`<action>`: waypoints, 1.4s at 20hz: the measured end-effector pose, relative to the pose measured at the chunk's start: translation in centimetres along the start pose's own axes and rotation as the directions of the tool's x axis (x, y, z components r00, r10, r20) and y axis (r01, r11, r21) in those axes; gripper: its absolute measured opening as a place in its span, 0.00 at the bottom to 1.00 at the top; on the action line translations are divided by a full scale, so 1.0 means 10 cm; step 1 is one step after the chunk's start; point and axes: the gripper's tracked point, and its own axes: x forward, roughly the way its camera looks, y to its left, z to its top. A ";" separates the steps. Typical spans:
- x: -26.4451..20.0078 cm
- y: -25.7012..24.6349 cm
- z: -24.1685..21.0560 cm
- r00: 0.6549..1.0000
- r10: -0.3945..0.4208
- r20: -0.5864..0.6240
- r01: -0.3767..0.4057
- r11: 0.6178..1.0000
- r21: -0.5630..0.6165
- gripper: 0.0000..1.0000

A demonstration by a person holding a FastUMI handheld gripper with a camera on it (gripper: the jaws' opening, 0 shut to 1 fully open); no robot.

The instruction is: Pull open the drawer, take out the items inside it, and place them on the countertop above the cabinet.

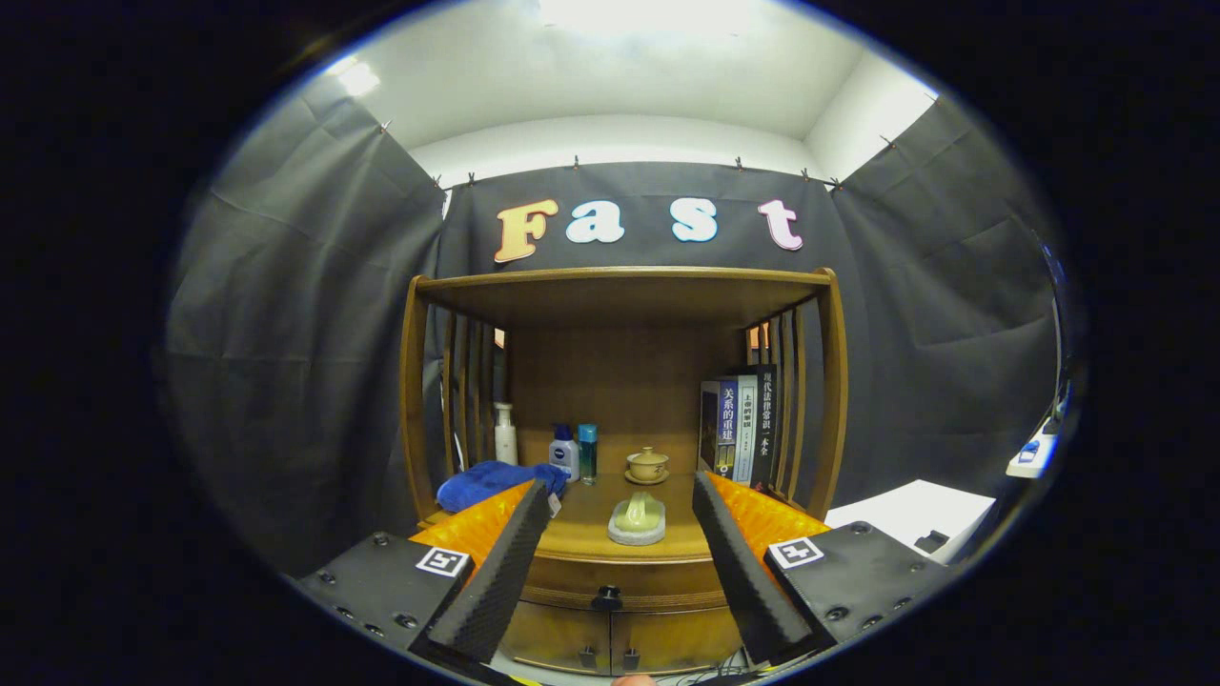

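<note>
A wooden cabinet (620, 295) with a shelf roof stands ahead of me. Its drawer (620, 576) sits shut under the countertop (581, 538), with a dark knob (607, 598) at its middle. My gripper (620, 491) is open, held back from the cabinet, and nothing lies between its fingers. The knob shows low between the two fingers. On the countertop, just ahead between the fingers, rests a pale green piece on a round grey base (637, 519). The drawer's inside is hidden.
Further back on the countertop are a lidded tea cup on a saucer (647, 465), a white pump bottle (505, 433), two small bottles (574, 453), a blue cloth (491, 481) at left and upright books (742, 424) at right. Two lower doors (610, 638) sit beneath the drawer. A white table (915, 510) stands right.
</note>
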 end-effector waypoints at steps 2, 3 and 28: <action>0.00 0.03 -0.01 1.000 0.008 -0.003 -0.008 1.000 0.007 0.98; 0.00 0.04 -0.01 1.000 0.010 -0.003 -0.010 1.000 0.011 0.98; 0.06 0.11 -0.04 1.000 0.020 -0.010 -0.020 0.998 0.059 0.98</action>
